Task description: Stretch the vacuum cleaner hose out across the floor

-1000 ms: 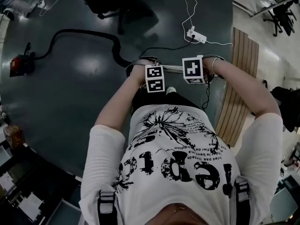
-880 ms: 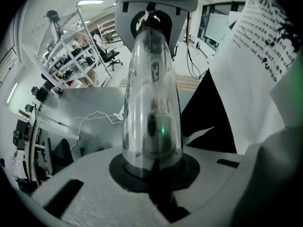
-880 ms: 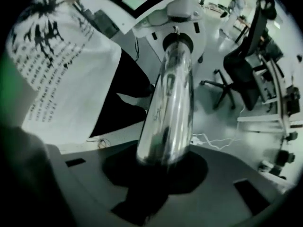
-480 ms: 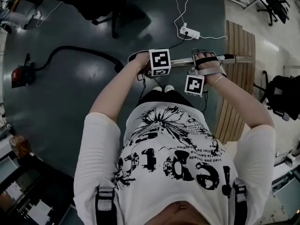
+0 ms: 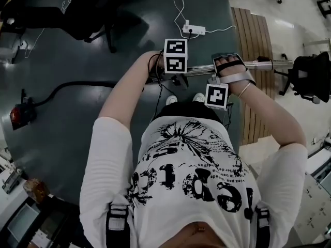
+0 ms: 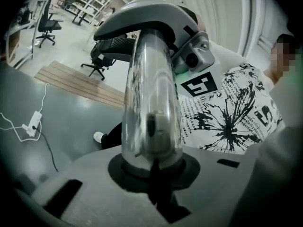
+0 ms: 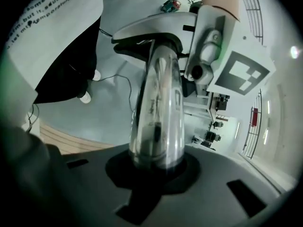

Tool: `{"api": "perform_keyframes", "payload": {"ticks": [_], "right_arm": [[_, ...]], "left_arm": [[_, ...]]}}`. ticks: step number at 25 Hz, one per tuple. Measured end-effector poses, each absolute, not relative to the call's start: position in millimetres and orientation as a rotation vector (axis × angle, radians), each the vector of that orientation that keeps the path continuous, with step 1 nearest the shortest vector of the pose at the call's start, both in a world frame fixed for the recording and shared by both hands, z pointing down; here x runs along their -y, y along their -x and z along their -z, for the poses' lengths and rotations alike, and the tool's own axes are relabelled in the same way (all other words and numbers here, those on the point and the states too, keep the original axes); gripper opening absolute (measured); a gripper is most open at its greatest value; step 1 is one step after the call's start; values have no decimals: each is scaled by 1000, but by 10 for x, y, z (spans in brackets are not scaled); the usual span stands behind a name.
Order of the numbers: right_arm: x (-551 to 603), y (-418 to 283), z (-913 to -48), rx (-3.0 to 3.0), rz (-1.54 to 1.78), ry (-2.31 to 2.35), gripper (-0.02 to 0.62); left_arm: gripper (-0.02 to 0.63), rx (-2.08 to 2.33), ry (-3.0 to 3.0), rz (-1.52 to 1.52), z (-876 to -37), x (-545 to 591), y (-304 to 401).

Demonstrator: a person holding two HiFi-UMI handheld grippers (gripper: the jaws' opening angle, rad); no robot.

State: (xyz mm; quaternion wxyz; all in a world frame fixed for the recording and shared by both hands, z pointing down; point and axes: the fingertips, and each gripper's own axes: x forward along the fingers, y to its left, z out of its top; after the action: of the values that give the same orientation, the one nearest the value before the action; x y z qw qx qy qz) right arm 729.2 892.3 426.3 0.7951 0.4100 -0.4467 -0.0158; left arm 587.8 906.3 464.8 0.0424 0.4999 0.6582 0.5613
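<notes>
The left gripper [image 6: 152, 176] clamps the shiny chrome wand tube [image 5: 269, 63], the right gripper [image 7: 150, 174] has just been closing its jaws onto it, and the black flexible hose [image 5: 77, 83] at left looks only partly stretched.

Light: dim overhead, pale sheen on dark floor [image 5: 57, 133]
Glare: streaks along metal tube [image 6: 151, 103]
Edges: fisheye bend, black corners in gripper views
Focus: nearest parts soft

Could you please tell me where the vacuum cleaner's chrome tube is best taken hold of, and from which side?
Take the chrome tube on its straight, bare stretch, jaws across its round section, coming from the person's side. It lies roughly level across the body, so a crosswise grip probably seats well, as the left tool shut on it shows.
</notes>
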Motion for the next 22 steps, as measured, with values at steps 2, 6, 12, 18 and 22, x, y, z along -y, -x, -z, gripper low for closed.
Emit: {"api": "perform_keyframes", "payload": {"ticks": [2, 6, 12, 18, 22], "right_arm": [[-9117, -7370, -4252, 923, 7, -774, 60], [-9570, -7546, -4444, 973, -123, -699, 60], [-10378, -8014, -4810, 1141, -433, -680, 60], [-10816, -8421, -5082, 1294, -517, -695, 60], [-11056, -8784, -5387, 1346, -616, -668, 60]], "left_arm": [[38, -2041, -1543, -1657, -4633, -9208, -5933], [155, -2013, -1725, -1561, -4719, -9496, -6250], [305, -1638, -2414, -1228, -4790, -9861, -7408], [307, -1359, -3000, -1026, -4771, -10151, -7985], [307, -956, -3156, -831, -4592, -10225, -8302]]}}
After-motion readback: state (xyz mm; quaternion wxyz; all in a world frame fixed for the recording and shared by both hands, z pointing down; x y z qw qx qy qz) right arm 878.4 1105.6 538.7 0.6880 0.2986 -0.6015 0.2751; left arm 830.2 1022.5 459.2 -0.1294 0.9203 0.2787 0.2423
